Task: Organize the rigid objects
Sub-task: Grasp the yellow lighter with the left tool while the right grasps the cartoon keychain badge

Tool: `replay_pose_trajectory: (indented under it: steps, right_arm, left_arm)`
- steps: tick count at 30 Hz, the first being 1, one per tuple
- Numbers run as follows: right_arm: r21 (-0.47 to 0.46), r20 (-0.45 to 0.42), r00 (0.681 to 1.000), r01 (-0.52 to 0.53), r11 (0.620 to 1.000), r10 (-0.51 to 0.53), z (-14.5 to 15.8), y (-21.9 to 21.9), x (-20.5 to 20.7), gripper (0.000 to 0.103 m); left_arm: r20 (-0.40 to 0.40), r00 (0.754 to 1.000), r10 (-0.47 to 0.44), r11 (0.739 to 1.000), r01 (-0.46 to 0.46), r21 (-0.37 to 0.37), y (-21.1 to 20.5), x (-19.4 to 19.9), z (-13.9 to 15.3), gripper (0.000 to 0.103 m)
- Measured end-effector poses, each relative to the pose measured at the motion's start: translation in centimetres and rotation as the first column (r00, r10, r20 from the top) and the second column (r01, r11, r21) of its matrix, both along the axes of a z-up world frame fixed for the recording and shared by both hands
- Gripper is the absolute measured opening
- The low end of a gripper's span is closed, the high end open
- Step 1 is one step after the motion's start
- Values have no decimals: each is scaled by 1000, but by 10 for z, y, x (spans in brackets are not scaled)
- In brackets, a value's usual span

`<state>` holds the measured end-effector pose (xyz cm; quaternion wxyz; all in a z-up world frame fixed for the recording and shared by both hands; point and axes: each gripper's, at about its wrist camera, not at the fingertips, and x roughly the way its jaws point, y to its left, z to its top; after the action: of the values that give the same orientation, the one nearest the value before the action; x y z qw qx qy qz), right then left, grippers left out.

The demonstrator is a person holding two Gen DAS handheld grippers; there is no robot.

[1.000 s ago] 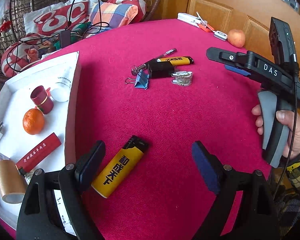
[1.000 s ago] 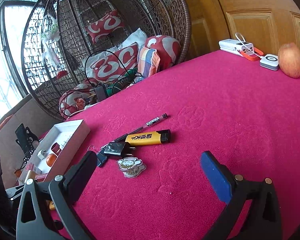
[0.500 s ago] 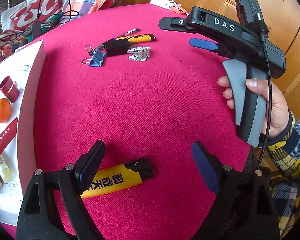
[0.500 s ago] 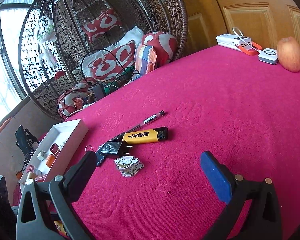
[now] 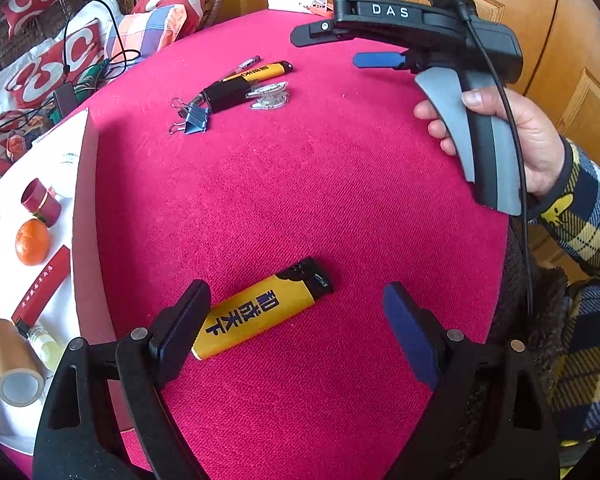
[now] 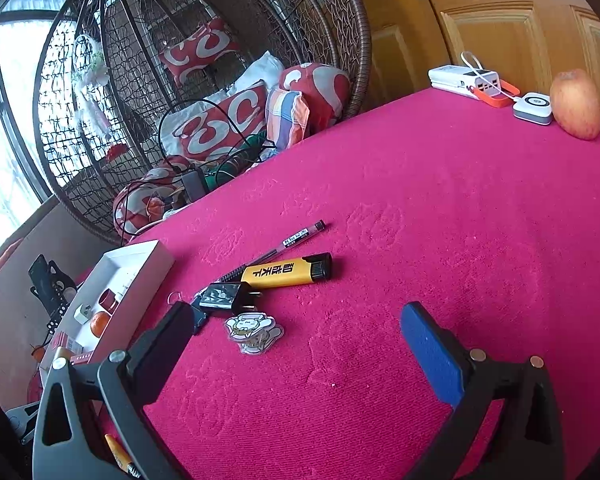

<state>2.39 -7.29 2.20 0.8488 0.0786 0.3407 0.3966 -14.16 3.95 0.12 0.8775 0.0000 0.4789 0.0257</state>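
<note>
A yellow lighter lies flat on the red tablecloth between the fingers of my open left gripper, nearer the left finger. A cluster lies farther off: a second yellow lighter, a pen, a black charger plug, a blue binder clip and a cartoon keychain. My right gripper is open and empty, held above the cloth close to the keychain; its body also shows in the left wrist view. A white box stands at the left.
The box holds an orange, a small red cylinder, a red stick and a tape roll. At the far table edge are a power bank, a small white device and an apple. A wicker chair with cushions stands behind.
The left gripper has shifted, so the near lighter now lies more centrally between its fingers and angled up to the right. The right gripper has moved closer to the cluster.
</note>
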Motion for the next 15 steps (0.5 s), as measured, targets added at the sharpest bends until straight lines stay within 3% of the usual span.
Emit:
replay_pose_trajectory:
  steps: [2, 9, 15]
  right_arm:
    - [0, 0, 1000, 0, 1000, 0, 0, 0, -1, 103]
    - [15, -23, 1000, 3, 1000, -3, -3, -3, 3, 103]
    - [32, -57, 998, 8, 999, -6, -5, -6, 8, 103]
  left_arm:
    - [-21, 1000, 11, 999, -11, 41, 0, 5, -6, 90]
    - [-9, 1000, 14, 999, -14, -28, 15, 9, -9, 87]
    - [1, 1000, 16, 999, -16, -34, 3, 11, -4, 63]
